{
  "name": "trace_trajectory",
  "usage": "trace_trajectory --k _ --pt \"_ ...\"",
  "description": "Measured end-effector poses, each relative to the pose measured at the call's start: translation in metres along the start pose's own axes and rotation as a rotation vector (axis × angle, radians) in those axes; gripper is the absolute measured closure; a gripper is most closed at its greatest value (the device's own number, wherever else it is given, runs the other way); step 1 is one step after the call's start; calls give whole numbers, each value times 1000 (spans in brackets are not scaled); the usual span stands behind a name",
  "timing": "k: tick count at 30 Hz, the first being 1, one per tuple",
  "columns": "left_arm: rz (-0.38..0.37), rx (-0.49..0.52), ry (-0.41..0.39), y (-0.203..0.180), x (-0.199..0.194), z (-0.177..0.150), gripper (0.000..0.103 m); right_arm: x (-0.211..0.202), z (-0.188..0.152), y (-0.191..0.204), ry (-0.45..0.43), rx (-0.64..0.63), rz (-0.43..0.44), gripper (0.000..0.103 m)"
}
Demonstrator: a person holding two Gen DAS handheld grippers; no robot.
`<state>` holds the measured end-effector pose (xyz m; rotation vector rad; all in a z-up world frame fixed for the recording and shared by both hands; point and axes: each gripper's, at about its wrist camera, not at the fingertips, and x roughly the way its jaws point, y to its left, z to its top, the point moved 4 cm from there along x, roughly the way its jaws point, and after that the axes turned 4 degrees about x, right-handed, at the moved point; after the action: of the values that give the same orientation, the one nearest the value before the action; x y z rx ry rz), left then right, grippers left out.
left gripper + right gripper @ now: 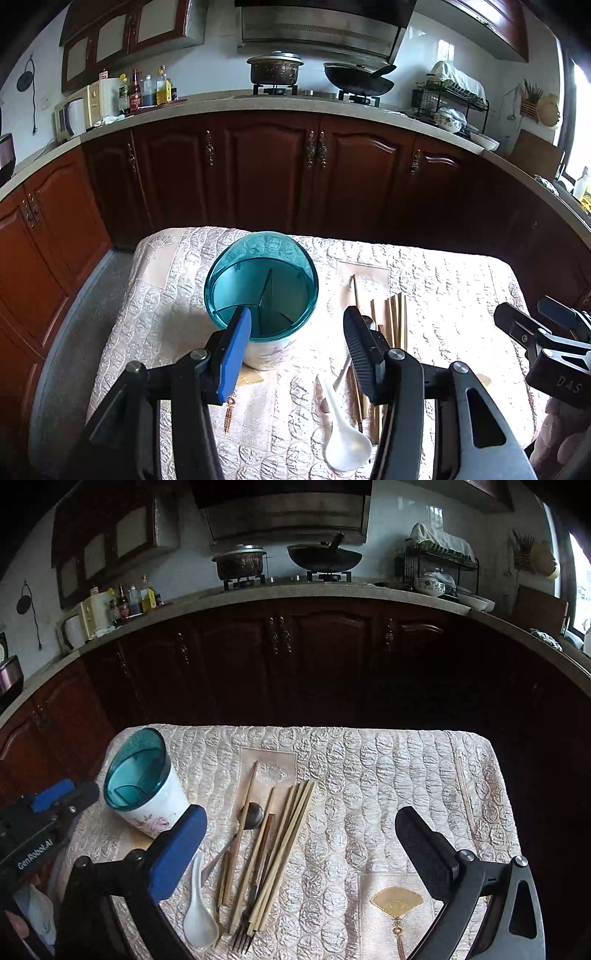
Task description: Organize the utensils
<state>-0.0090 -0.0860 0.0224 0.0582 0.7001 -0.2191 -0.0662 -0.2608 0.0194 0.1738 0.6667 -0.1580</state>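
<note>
Both grippers spread, empty: left gripper [295, 354], right gripper [301, 853] | risk: bundled chopsticks [284, 849] scatter if pinched off-centre | holder [142, 782] may tip

Your left gripper's black finger [364, 354] hides most of the chopsticks [395, 321] and the metal spoon [370, 324]. Your right gripper's blue finger [177, 853] covers the white spoon's handle [197, 867]. The picture's lower edge cuts off the tablecloth's near edge [332, 949].

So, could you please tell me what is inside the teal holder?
Only divider walls show inside the holder, no utensils; the left claw hides a little of its near rim.
</note>
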Motion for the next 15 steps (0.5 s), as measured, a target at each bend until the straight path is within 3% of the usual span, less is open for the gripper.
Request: trace_trajectory --k 15 --pt "-6 5 -26 -2 -10 4 50 -16 1 14 12 7 -4 0"
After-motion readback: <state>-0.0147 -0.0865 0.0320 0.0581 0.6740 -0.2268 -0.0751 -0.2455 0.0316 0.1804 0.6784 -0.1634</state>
